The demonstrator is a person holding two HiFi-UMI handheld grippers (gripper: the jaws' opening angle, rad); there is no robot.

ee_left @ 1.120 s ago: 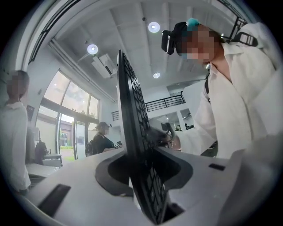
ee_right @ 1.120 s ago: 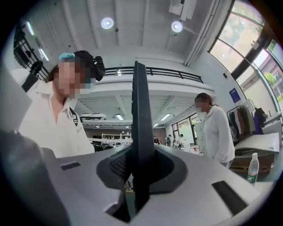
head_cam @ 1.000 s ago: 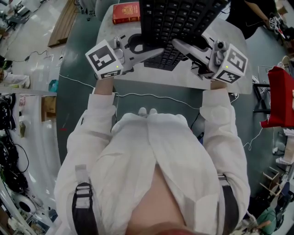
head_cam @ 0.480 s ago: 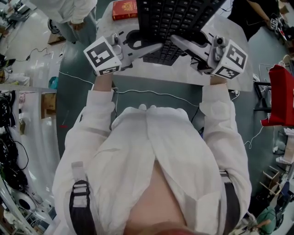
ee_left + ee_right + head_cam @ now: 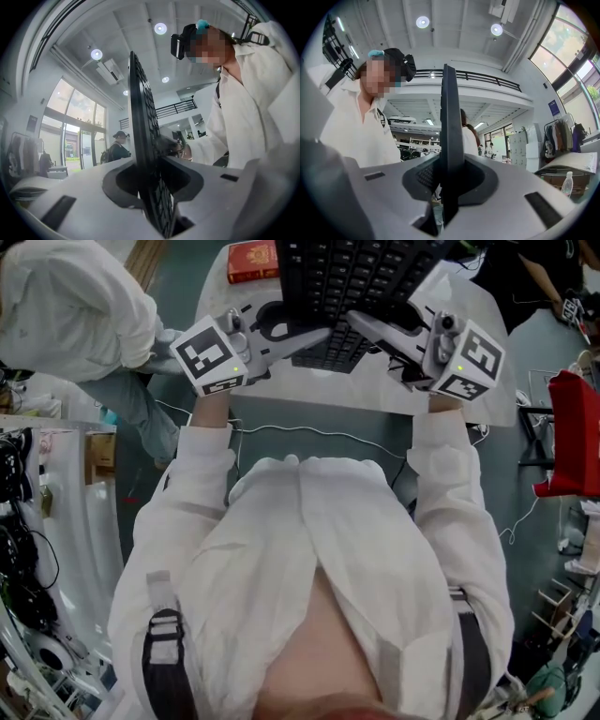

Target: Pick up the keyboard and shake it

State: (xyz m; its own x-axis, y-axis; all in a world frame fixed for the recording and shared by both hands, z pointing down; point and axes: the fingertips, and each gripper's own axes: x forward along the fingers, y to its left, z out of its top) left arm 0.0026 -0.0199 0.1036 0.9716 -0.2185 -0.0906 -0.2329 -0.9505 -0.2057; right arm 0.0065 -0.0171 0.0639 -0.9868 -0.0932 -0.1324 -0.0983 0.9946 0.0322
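Note:
The black keyboard (image 5: 361,282) is lifted off the white table (image 5: 375,390) and held up between both grippers, keys facing me. My left gripper (image 5: 309,338) is shut on its left edge. My right gripper (image 5: 361,324) is shut on its right edge. In the left gripper view the keyboard (image 5: 143,154) stands edge-on between the jaws of the left gripper (image 5: 154,197), key rows showing. In the right gripper view the keyboard (image 5: 450,140) is a thin dark slab clamped by the right gripper (image 5: 447,197). The far end of the keyboard is cut off at the top of the head view.
A red book (image 5: 253,261) lies on the table at the back left. A person in white (image 5: 75,324) stands close by on the left. A white cable (image 5: 319,432) runs across the floor under the table's near edge. A red chair (image 5: 574,442) stands at the right.
The keyboard and both grippers have shifted slightly up and away. A person in white has walked into the head view at the upper left.

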